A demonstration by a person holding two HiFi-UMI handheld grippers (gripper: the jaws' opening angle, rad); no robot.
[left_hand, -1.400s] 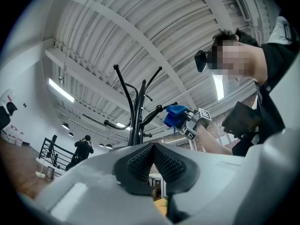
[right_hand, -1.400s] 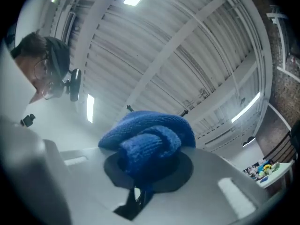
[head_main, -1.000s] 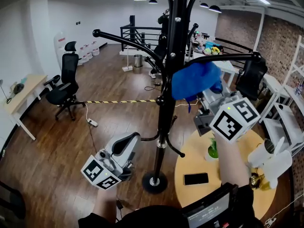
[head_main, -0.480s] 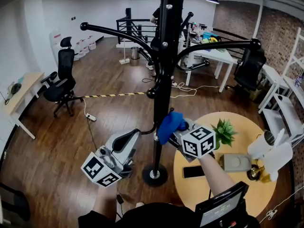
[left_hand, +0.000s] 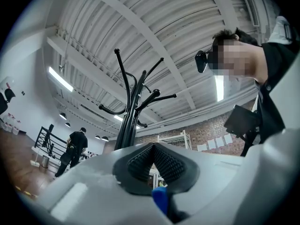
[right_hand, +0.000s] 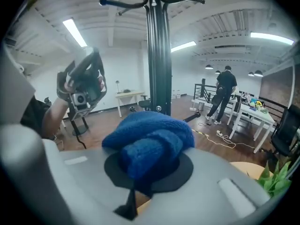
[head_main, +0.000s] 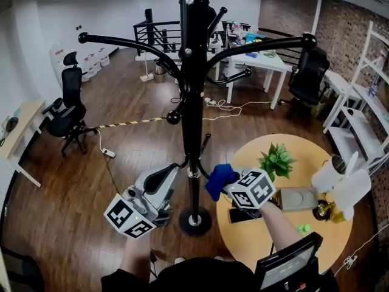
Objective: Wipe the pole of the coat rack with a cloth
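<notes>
The black coat rack pole [head_main: 192, 102] rises from its round base [head_main: 195, 221] on the wood floor, curved arms branching near the top. My right gripper [head_main: 223, 181] is shut on a bunched blue cloth [head_main: 218, 179], held low beside the pole, just right of it; whether the cloth touches the pole is unclear. In the right gripper view the cloth [right_hand: 149, 142] fills the jaws, with the pole [right_hand: 159, 55] right behind. My left gripper [head_main: 157, 184] hangs left of the pole, tilted upward, shut on nothing. Its view looks up at the rack [left_hand: 131, 114].
A round wooden table [head_main: 285, 208] stands right of the pole with a potted plant [head_main: 277, 161], a phone [head_main: 242, 215] and a white lamp [head_main: 340, 184]. An office chair [head_main: 65, 111] and a desk [head_main: 15, 135] stand far left. A person [right_hand: 224, 95] stands by the railing.
My right gripper brought the blue cloth down the pole from near the upper arms to its low part, then slightly lower still. The left gripper stayed put.
</notes>
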